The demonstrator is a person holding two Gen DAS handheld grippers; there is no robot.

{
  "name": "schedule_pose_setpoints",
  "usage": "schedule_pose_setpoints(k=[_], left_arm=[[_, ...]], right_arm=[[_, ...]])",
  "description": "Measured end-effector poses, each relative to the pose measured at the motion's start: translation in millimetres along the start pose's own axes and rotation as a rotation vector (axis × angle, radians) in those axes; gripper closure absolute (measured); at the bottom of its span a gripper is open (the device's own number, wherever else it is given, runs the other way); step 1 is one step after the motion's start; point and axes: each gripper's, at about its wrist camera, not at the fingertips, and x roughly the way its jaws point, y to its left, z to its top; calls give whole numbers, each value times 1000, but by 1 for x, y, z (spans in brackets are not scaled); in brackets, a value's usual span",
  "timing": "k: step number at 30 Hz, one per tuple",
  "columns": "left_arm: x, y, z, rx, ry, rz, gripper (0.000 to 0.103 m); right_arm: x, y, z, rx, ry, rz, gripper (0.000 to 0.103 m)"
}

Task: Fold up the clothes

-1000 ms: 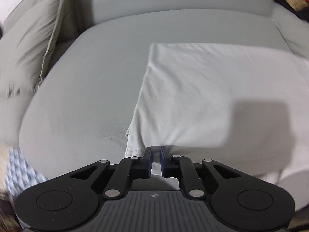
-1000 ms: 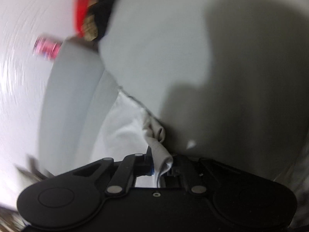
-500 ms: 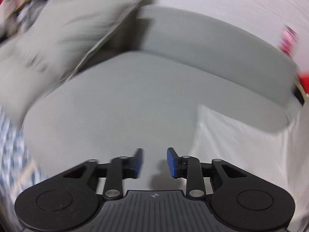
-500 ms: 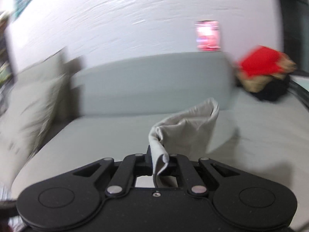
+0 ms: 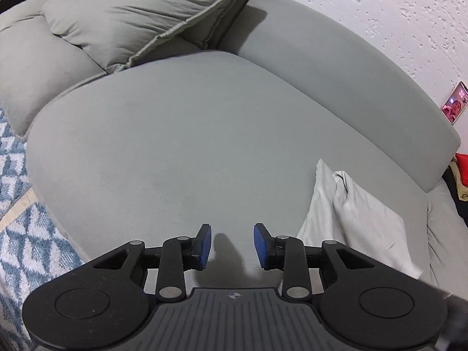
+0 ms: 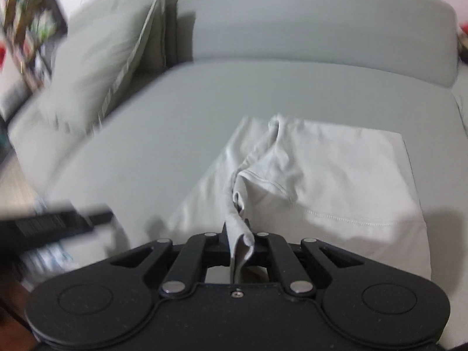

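Pale grey shirt (image 5: pixel 359 219) lies on the right part of the grey sofa seat (image 5: pixel 181 146) in the left wrist view, one edge raised in a soft ridge, its far corner close to the backrest (image 5: pixel 336 67). Left gripper (image 5: pixel 232 245) hangs over bare seat just left of the shirt; its jaws are opening, the blue pads (image 5: pixel 204 244) apart with nothing between them and only their shadow on the cushion below. A grey throw pillow (image 5: pixel 140 14) leans in the far left corner, a blue and white patterned rug (image 5: pixel 20 228) shows past the seat's left edge, and a small lit screen (image 5: pixel 454 106) stands against the white wall on the right

In the right wrist view, the shirt (image 6: pixel 336 175) spreads over the middle and right of the seat (image 6: pixel 146 146), a stitched hem showing across its near part. Right gripper (image 6: pixel 239 242) has its jaws pinched tight on a bunched fold of that shirt, which rises from the flat cloth up into the jaws and curls over them. The pillow (image 6: pixel 96 64) is blurred at the left, and the backrest (image 6: pixel 321 23) runs across the top
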Motion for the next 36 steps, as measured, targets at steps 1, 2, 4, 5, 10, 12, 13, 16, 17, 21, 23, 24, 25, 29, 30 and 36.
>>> schedule_pose_setpoints(k=[1,2,4,5,10,12,13,16,17,21,23,24,25,29,30,36], left_arm=[[1,0,0,-3,5,-3,73],[2,0,0,-4,6,-5,73],[2,0,-1,-4,4,-7,73],[2,0,-2,-3,2,-8,73],[1,4,-2,-23,-3,-10,73],[1,3,-1,-27,-4,-8,73],[1,3,-1,-28,-5,-7,73],[-1,2,-2,-35,-13,-5,73],[-2,3,-2,-43,-21,-4,73],[-5,7,-2,-82,-38,1,74],[-6,8,-3,-97,-38,4,75],[-6,7,-3,-101,-39,5,75],[-8,5,-4,-95,-42,3,77],[-9,-14,-5,0,-49,-37,92],[-9,-21,-5,38,-50,-54,95],[7,-92,-13,390,-40,-51,97]], right_arm=[[-4,-3,5,41,-19,22,99],[-8,-5,9,76,-34,38,99],[-11,-3,15,115,-53,53,99],[-13,-1,17,130,-61,59,99],[-9,15,19,75,-60,58,99],[-2,19,20,54,-47,54,99],[0,22,18,39,-37,51,99],[4,28,15,-19,16,85,93],[3,28,14,-44,33,135,87],[-24,17,13,-97,67,298,79],[-45,-5,16,-49,33,284,79],[-55,-16,17,-21,15,277,79],[-63,-32,19,28,-1,266,79],[-88,-91,11,140,-48,158,79],[-93,-103,7,155,-52,131,79],[-84,-112,-18,30,-7,57,80]])
